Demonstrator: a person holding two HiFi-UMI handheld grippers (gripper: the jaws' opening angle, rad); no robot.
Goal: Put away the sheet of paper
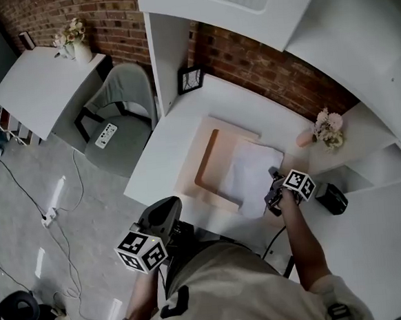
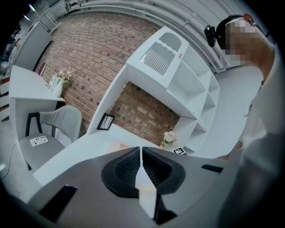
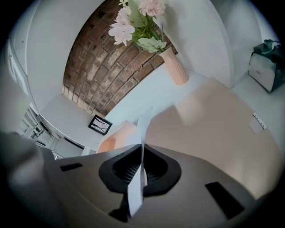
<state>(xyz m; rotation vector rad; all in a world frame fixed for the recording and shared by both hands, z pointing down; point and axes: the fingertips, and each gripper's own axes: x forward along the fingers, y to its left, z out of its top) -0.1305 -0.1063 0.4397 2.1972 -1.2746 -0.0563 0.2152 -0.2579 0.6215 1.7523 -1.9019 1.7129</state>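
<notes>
A white sheet of paper hangs partly over a shallow peach tray on the white desk. My right gripper is at the sheet's right edge and is shut on it. In the right gripper view the sheet stands edge-on between the closed jaws of the right gripper, above the peach surface. My left gripper hangs low by the desk's front edge, off the paper. In its own view the left gripper is shut with nothing between its pads.
A pink vase of flowers stands just right of the tray, with a black box nearer me. A framed picture leans at the back left. A grey chair and a second white table stand left of the desk; shelves rise behind.
</notes>
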